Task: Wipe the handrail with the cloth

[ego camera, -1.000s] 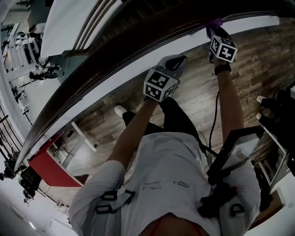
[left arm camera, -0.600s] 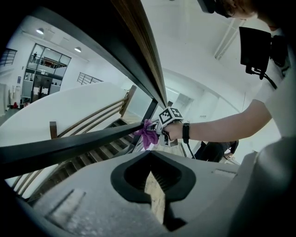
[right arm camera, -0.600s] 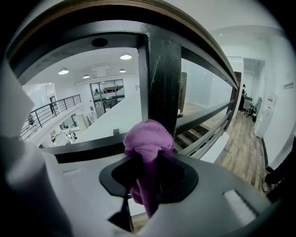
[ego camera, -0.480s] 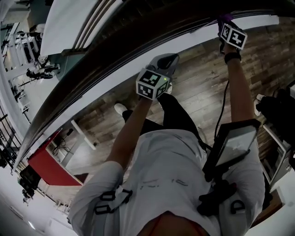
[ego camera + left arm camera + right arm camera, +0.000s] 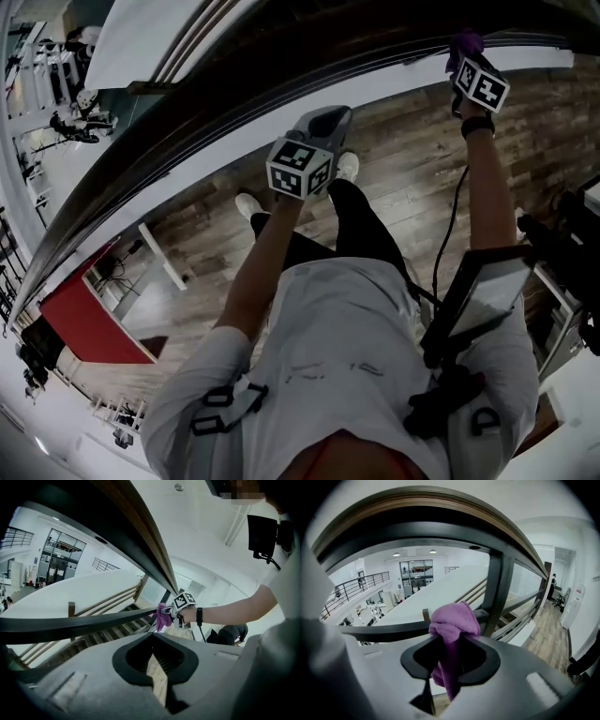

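Observation:
The handrail (image 5: 234, 89) runs as a dark curved band from lower left to upper right, with a wood top (image 5: 440, 501) and a dark lower bar (image 5: 384, 631). My right gripper (image 5: 472, 67) is shut on a purple cloth (image 5: 464, 42) and holds it against the rail at the upper right. In the right gripper view the cloth (image 5: 453, 623) bunches above the jaws of the right gripper (image 5: 450, 665) and touches the dark bar beside a post. My left gripper (image 5: 317, 131) hangs below the rail, apart from it. It (image 5: 154, 665) holds nothing, with a thin slit between its jaws. The left gripper view shows the cloth (image 5: 162, 616) on the rail.
A wood plank floor (image 5: 403, 178) lies below, with the person's white shoes (image 5: 247, 203) on it. A white ledge (image 5: 281, 127) runs under the rail. Stair treads (image 5: 110, 634) lie beyond the rail. Dark equipment (image 5: 567, 244) stands at the right and a red block (image 5: 89, 323) at lower left.
The right gripper slid the cloth along the rail toward the upper right. The left gripper drifted up and left. The person's feet stepped forward.

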Motion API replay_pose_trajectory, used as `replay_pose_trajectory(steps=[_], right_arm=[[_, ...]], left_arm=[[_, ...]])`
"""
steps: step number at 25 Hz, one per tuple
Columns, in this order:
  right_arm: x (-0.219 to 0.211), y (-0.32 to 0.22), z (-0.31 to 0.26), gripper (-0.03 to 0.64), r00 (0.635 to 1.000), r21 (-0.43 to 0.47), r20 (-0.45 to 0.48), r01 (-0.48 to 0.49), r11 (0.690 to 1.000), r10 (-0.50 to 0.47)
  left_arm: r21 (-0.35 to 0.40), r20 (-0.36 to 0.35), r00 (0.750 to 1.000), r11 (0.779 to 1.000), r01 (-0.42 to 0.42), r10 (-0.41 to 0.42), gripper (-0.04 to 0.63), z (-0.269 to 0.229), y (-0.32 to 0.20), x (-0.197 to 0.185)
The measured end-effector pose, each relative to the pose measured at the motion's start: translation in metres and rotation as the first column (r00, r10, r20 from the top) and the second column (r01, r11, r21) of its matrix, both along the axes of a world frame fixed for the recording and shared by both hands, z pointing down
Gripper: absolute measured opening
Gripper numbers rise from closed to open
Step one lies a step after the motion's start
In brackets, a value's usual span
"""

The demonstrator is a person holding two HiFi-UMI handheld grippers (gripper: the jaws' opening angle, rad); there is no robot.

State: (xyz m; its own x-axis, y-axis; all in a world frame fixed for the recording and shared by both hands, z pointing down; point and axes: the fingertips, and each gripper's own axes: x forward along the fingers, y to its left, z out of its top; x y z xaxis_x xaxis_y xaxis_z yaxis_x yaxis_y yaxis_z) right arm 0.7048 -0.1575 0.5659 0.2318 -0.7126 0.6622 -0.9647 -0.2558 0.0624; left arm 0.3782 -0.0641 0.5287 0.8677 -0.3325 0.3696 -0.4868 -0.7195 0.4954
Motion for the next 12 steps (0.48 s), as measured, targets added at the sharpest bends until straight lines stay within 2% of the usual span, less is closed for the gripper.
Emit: replay_pose_trajectory(steps=[6, 10, 12], right_arm=[[-0.126, 0.019, 0.007, 0.1, 0.988, -0.021, 0.026, 0.154, 0.988, -0.153], [-0.231, 0.045, 0.027, 0.1, 0.961, -0.039, 0.077, 0.27, 0.962, -0.266], [-0.288, 0.059, 0.041, 0.1, 0.937, -0.062, 0.106, 0.34, 0.938, -0.333]], left_arm=[[-0.011, 0.006, 0.993, 0.993, 0.114, -0.114, 0.002, -0.014, 0.014, -0.093], [-0.012, 0.014, 0.979, 0.979, 0.202, -0.201, 0.002, -0.019, 0.025, -0.161], [-0.01, 0.02, 0.968, 0.968, 0.251, -0.251, 0.002, -0.02, 0.03, -0.198]])
